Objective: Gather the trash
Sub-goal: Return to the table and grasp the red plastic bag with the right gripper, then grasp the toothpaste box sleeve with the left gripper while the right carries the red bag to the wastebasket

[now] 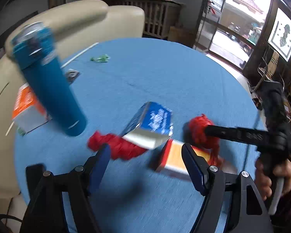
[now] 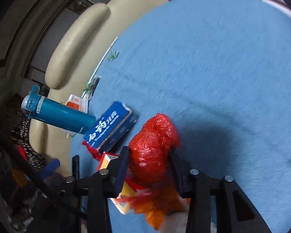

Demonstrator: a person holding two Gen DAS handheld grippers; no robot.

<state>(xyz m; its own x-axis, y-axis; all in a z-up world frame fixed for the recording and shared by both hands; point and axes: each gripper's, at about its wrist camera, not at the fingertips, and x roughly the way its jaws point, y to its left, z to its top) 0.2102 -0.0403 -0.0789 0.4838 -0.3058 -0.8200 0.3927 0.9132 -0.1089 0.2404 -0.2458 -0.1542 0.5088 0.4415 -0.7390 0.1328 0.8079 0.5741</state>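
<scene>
Left wrist view: as I look along my left gripper (image 1: pixel 144 165), its blue fingers (image 1: pixel 100 161) stand wide apart over the blue tabletop (image 1: pixel 164 73), holding nothing
Between my left fingers: a strip of red plastic bag (image 1: pixel 122 147), a blue toothpaste box (image 1: pixel 151 124) and an orange-and-white carton (image 1: pixel 176 159) lie just ahead
Elsewhere: a teal flask (image 1: pixel 48 81) stands at left; a green wrapper (image 1: pixel 100 58) lies far off
Right wrist view: my right gripper (image 2: pixel 148 165) has its fingers (image 2: pixel 122 167) pressed on both sides of the bunched red plastic bag (image 2: pixel 155 145)
Around it: the toothpaste box (image 2: pixel 110 126) lies just left, the carton (image 2: pixel 124 198) beneath the bag
</scene>
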